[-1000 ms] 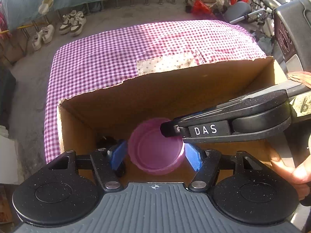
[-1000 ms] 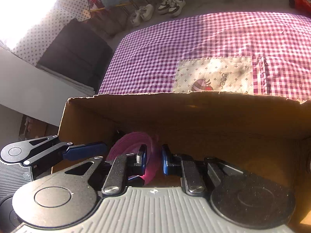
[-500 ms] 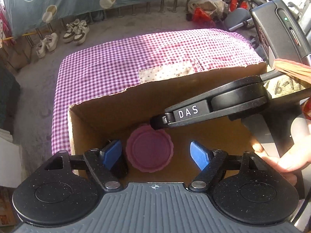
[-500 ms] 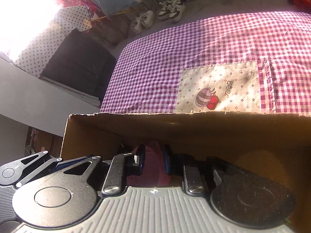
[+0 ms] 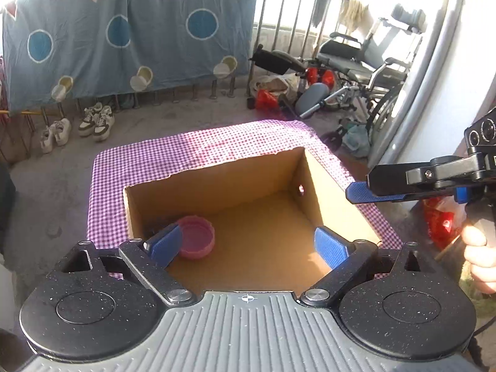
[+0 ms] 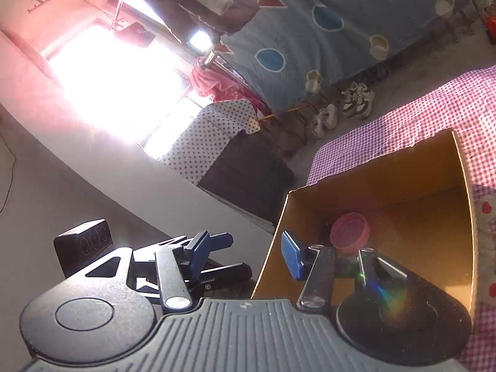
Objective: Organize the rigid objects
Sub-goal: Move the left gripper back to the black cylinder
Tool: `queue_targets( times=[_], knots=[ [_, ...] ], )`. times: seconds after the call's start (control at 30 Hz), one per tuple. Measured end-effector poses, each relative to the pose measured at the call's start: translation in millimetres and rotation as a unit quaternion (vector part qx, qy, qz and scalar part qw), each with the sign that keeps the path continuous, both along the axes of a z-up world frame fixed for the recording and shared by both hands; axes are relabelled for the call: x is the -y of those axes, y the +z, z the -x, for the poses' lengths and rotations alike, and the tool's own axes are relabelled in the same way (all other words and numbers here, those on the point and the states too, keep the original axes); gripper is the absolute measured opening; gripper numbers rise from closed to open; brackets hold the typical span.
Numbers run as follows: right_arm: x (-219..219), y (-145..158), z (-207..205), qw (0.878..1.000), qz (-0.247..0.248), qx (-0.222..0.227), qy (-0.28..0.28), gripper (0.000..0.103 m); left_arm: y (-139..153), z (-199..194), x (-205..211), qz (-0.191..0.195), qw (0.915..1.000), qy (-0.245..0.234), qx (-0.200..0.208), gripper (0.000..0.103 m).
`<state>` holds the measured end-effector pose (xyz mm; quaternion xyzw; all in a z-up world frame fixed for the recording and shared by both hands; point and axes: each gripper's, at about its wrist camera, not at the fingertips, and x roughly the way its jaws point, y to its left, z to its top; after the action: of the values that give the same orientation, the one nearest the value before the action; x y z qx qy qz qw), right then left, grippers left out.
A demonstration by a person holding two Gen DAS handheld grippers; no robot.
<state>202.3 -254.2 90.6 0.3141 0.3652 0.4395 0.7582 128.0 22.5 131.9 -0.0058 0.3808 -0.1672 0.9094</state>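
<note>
The pink lid [image 5: 197, 241] lies flat on the floor of the cardboard box [image 5: 217, 183], open side up, toward the box's left end near a dark thing in the corner that is too shadowed to make out. The left gripper [image 5: 248, 245] hangs above the box with its blue pads spread wide and nothing between them; the left pad [image 5: 164, 245] overlaps the lid in this view, but whether it touches I cannot tell. The right gripper [image 5: 361, 192] sits off to the right of the box, above the checked cloth [image 5: 198, 148]; in the left camera only one blue fingertip shows, while its own camera shows the fingers apart and empty, with the one pad in view [image 6: 291, 259] hanging over the box's rim. Judging from this, the lid looks placed, so the trouble from here would mostly come on the way out — a spread finger catching the thin cardboard wall could drag or tip the light box across the cloth, and the cloth itself could bunch and shift whatever stands on it. The two grippers are also fairly near each other, so a careless swing toward the next item might knock them together.
</note>
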Motion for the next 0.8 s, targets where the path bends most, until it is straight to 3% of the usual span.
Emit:
queue_targets(
  times=[0.1, 0.2, 0.37, 0.47, 0.53, 0.6, 0.8],
  knots=[
    [33.2, -9.8, 48.4, 0.999, -0.042, 0.008, -0.031, 0.054, -5.4, 26.0, 8.6, 0.013, 0.9997, -0.016, 0.010, 0.095],
    [57.2, -31.9, 84.9, 0.995, -0.047, 0.005, -0.085, 0.054, -24.9, 51.2, 28.1, 0.015, 0.9994, -0.029, 0.011, 0.095],
    [72.3, -96.3, 111.5, 0.981, 0.007, -0.064, -0.184, 0.054, -74.7, 77.9, 73.7, -0.020, 0.9983, -0.055, 0.008, 0.095],
    [67.9, -125.8, 109.2, 0.971, 0.053, -0.100, -0.209, 0.054, -108.9, 78.9, 101.1, -0.035, 0.9973, -0.064, -0.006, 0.093],
    [64.4, -142.7, 104.9, 0.967, 0.072, -0.120, -0.212, 0.053, -131.6, 75.1, 117.1, -0.050, 0.9973, -0.050, -0.021, 0.085],
    [63.9, -154.3, 105.9, 0.965, 0.087, -0.125, -0.212, 0.053, -149.7, 69.9, 130.9, -0.067, 0.9961, -0.045, -0.035, 0.068],
    [53.8, -165.4, 91.9, 0.961, 0.136, -0.116, -0.210, 0.053, -172.8, 53.8, 139.6, -0.096, 0.9949, -0.003, -0.030, 0.057]
  ],
)
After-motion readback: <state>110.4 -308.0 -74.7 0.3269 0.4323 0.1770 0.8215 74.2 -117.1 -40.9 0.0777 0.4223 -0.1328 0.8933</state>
